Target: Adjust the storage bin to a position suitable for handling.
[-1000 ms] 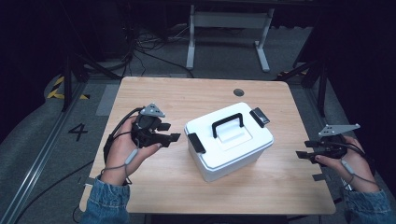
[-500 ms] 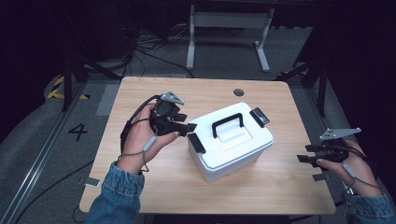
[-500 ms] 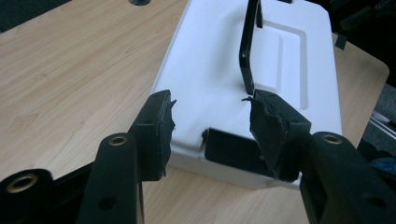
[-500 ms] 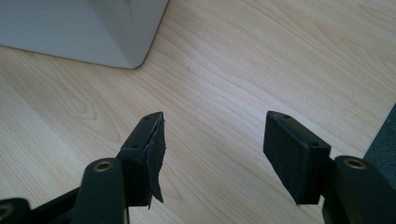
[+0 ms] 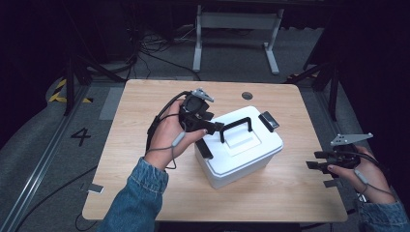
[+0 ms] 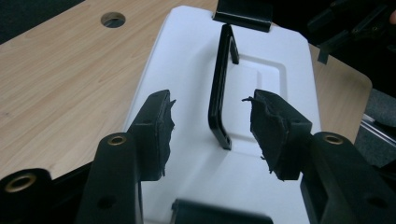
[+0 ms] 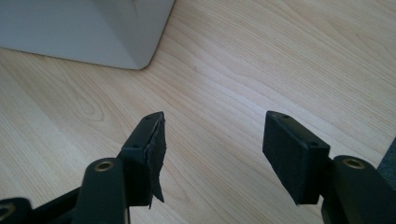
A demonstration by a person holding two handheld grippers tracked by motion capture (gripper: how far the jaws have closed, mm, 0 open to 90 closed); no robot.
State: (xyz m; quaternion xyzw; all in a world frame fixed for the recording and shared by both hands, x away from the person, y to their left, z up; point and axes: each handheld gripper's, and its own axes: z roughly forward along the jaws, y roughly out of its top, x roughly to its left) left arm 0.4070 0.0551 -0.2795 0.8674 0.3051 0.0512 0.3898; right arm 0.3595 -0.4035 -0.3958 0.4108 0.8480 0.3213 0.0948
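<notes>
**Left gripper poised over box handle**

High view: left gripper (image 5: 209,126), black, two-jawed, hovers at centre frame above the near-left end of the white rectangular plastic box (image 5: 241,162), aimed at the black bail handle (image 5: 237,128) on its lid. Box sits mid-table, turned at an angle on the light wooden table (image 5: 140,145). Black latches show at two ends of the lid; one (image 5: 269,121) toward upper right, one (image 5: 203,149) under the left gripper. Right gripper (image 5: 323,166) rests low at the right edge of frame, well apart from the box.

Left gripper view: jaws spread, nothing between them; one torn foam pad (image 6: 164,122) on either side. Handle (image 6: 219,98) stands upright at frame centre, running away up the frame.

Right gripper view: jaws spread over bare wood; box corner (image 7: 93,32) at upper left.

Handling judgement: box looks rigid, smooth-walled, likely slippery on its sides; weight unknown, contents hidden. Handle is the natural hold: stiff, thin, fits between jaws. If latches are shut, lifting by the handle should carry the whole box.
</notes>
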